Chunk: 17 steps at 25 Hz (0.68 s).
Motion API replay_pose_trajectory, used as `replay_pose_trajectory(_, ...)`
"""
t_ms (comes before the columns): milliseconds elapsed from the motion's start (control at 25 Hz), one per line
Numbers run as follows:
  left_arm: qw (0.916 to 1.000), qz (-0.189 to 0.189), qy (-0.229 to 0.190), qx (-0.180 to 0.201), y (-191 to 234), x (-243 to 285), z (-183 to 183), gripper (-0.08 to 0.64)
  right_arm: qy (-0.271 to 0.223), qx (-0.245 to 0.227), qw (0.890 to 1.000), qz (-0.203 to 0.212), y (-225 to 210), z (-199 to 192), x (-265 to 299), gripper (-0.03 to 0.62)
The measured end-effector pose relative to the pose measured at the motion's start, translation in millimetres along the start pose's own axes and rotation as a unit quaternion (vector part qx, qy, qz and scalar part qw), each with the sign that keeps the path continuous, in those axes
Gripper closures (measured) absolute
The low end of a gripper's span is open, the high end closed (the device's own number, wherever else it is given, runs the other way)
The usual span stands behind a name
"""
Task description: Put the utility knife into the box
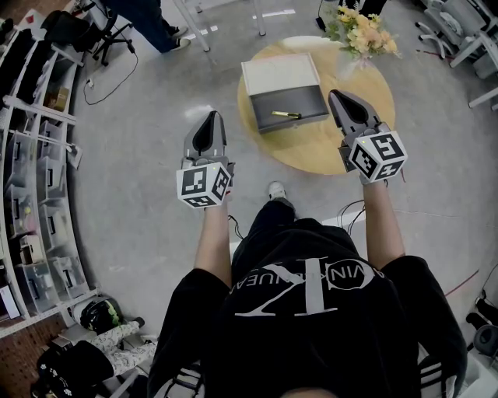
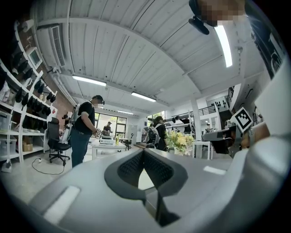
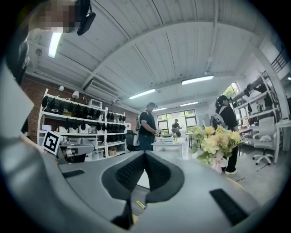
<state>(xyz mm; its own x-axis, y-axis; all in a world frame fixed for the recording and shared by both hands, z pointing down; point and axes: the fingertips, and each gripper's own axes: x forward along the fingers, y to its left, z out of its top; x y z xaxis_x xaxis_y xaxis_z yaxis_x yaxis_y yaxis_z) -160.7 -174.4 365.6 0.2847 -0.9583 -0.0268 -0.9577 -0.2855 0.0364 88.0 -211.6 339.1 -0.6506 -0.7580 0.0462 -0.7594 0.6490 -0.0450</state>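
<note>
A yellow utility knife lies inside the grey open box on the round wooden table. The box's white lid lies open behind it. My left gripper is held in the air left of the table, over the floor, jaws shut with nothing between them. My right gripper hangs over the table just right of the box, also shut and holding nothing. In the right gripper view the knife shows as a small yellow sliver below the closed jaw tips. The left gripper view shows its tips closed.
A bunch of flowers stands at the table's far edge, close to the right gripper. Shelving lines the left wall. A person and an office chair are at the back left. Bags lie on the floor.
</note>
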Motion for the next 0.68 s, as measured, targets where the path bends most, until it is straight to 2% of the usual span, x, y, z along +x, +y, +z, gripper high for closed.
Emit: replay_pose_trajectory(680,1.0000,0.004,0.005,0.002,3.5,4.0,-0.7,0.549,0.004,0.006,1.000,-0.009,-9.0,-4.0,-3.5,0.578)
